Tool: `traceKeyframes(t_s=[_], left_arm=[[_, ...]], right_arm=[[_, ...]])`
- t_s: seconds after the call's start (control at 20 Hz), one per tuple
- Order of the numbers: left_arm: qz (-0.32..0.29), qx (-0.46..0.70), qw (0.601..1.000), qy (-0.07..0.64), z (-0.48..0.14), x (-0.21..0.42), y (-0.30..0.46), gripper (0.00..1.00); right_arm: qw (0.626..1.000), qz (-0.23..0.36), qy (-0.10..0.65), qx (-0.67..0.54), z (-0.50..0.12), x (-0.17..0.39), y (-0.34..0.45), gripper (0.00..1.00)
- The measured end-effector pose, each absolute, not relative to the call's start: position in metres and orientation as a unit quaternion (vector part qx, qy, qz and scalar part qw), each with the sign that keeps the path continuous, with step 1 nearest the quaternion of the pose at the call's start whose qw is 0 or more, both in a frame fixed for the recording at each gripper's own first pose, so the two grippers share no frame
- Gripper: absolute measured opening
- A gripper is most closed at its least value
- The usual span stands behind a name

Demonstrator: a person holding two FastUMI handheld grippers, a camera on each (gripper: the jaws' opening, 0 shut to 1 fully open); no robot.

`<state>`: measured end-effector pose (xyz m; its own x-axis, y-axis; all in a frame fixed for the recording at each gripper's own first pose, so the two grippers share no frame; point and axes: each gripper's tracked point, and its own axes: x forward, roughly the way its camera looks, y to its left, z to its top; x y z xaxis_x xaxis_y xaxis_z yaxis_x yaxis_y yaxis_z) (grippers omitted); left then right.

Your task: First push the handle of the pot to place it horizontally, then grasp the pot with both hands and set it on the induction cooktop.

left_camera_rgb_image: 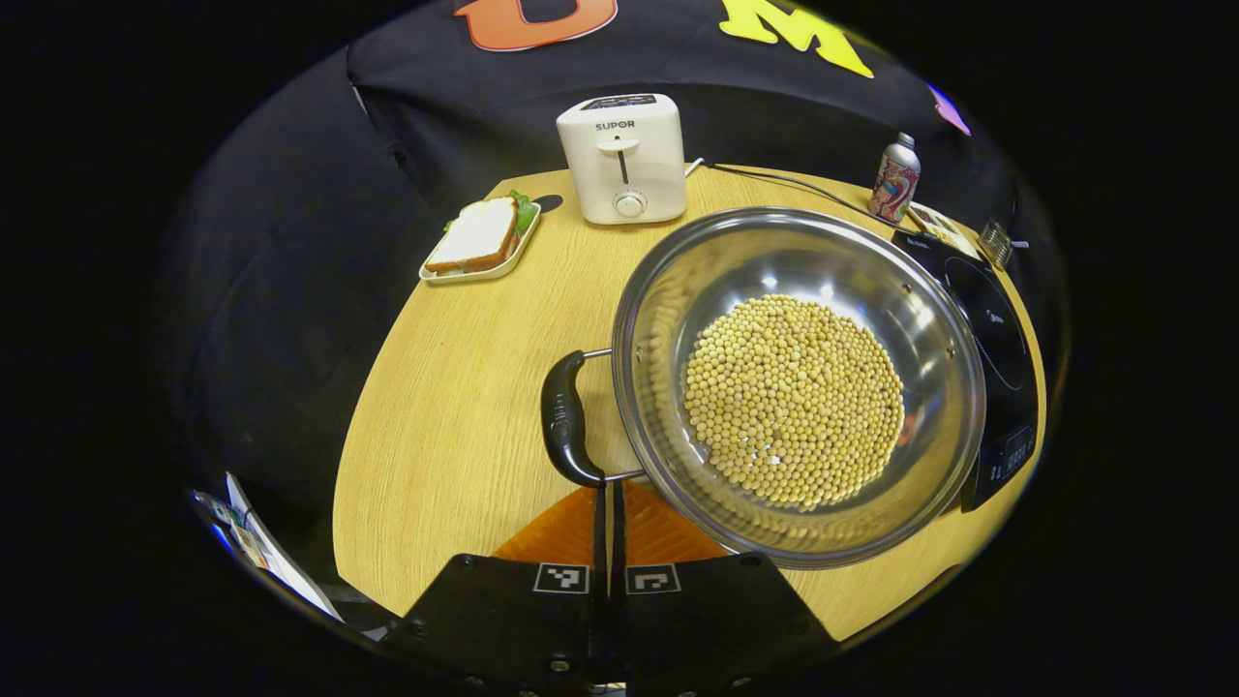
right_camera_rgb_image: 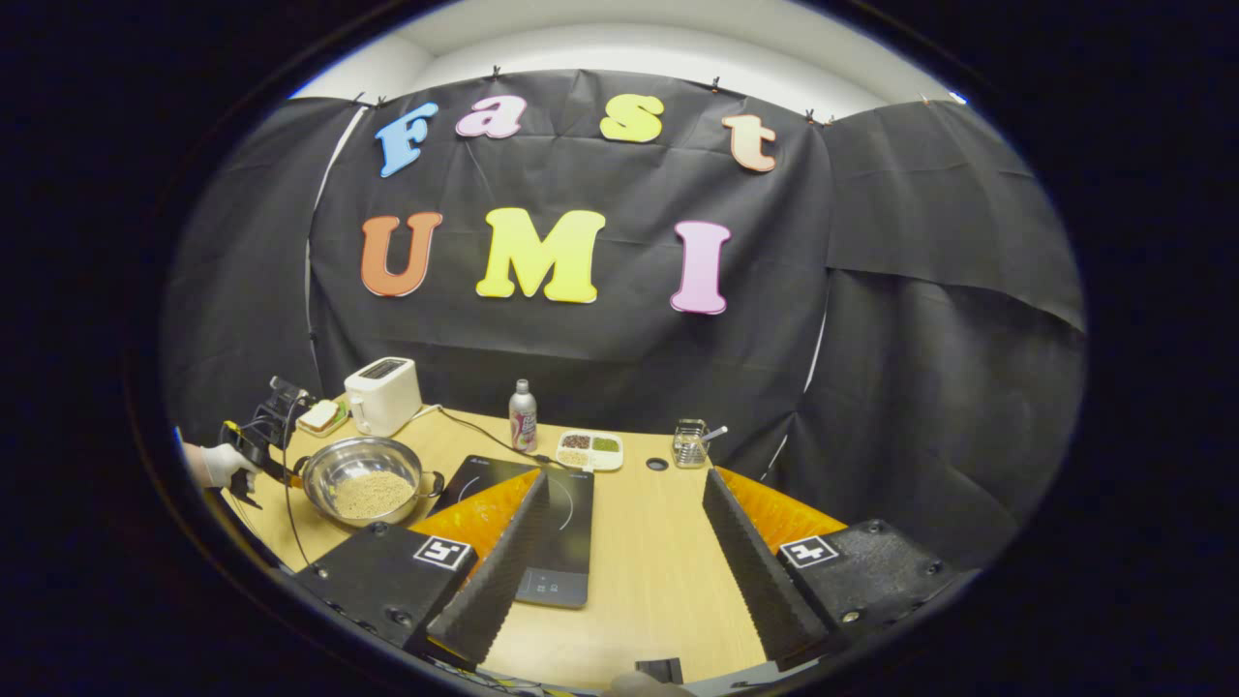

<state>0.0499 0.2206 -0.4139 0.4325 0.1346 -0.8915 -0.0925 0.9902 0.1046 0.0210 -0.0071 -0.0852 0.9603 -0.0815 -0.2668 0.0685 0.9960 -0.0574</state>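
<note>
The pot [left_camera_rgb_image: 799, 382], full of beans, sits on the table [left_camera_rgb_image: 455, 426] just left of the induction cooktop [left_camera_rgb_image: 997, 339]. The left gripper [left_camera_rgb_image: 610, 503] is pressed together just below the pot's near handle [left_camera_rgb_image: 564, 419]. The right gripper [right_camera_rgb_image: 624, 542] hangs wide apart above the table.

Even overhead light, sharp centres, heavy fisheye bending at the rims.

In the left gripper view, white glare spots sit on the inner wall of the pot [left_camera_rgb_image: 800, 385] toward 1 o'clock, and the table [left_camera_rgb_image: 455, 407] is evenly lit with faint shadows. Its edge curves strongly toward 7 and 5 o'clock. In the right gripper view the dark cloth soaks up light; a pale ceiling strip glows at 12 o'clock, and the rims soften slightly.
</note>
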Motion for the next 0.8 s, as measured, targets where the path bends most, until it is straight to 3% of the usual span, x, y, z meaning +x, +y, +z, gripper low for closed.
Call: traceKeyframes(t_s=[0.05, 0.1, 0.15, 0.2, 0.25, 0.4, 0.45, 0.65, 0.75, 0.8], left_arm=[[0.067, 0.019, 0.846, 0.528, -0.415, 0.054, 0.223, 0.0], [0.067, 0.018, 0.847, 0.527, -0.415, 0.057, 0.226, 0.1], [0.067, 0.018, 0.847, 0.527, -0.414, 0.058, 0.228, 0.0], [0.069, 0.017, 0.848, 0.525, -0.414, 0.061, 0.231, 0.09], [0.07, 0.015, 0.849, 0.524, -0.413, 0.063, 0.232, 0.0], [0.074, 0.012, 0.85, 0.522, -0.413, 0.071, 0.237, 0.0], [0.074, 0.012, 0.85, 0.522, -0.414, 0.075, 0.239, 0.1], [0.068, 0.017, 0.85, 0.522, -0.416, 0.084, 0.244, 0.1], [0.066, 0.016, 0.851, 0.521, -0.416, 0.087, 0.246, 0.0], [0.066, 0.015, 0.849, 0.523, -0.416, 0.089, 0.248, 0.09]], right_arm=[[0.99, -0.037, 0.135, -0.024, -0.085, 0.021, -0.005, 0.97], [0.99, -0.036, 0.136, -0.026, -0.085, 0.02, -0.003, 0.97], [0.99, -0.034, 0.135, -0.027, -0.084, 0.019, -0.001, 0.97], [0.99, -0.033, 0.137, -0.03, -0.085, 0.018, 0.0, 0.97], [0.989, -0.031, 0.139, -0.034, -0.086, 0.017, 0.003, 0.97], [0.988, -0.028, 0.147, -0.038, -0.089, 0.016, 0.007, 0.97], [0.987, -0.027, 0.151, -0.038, -0.09, 0.016, 0.009, 0.97], [0.986, -0.018, 0.164, -0.036, -0.1, 0.022, 0.023, 0.97], [0.985, -0.012, 0.167, -0.035, -0.101, 0.026, 0.031, 0.97], [0.985, -0.008, 0.169, -0.034, -0.103, 0.028, 0.036, 0.97]])
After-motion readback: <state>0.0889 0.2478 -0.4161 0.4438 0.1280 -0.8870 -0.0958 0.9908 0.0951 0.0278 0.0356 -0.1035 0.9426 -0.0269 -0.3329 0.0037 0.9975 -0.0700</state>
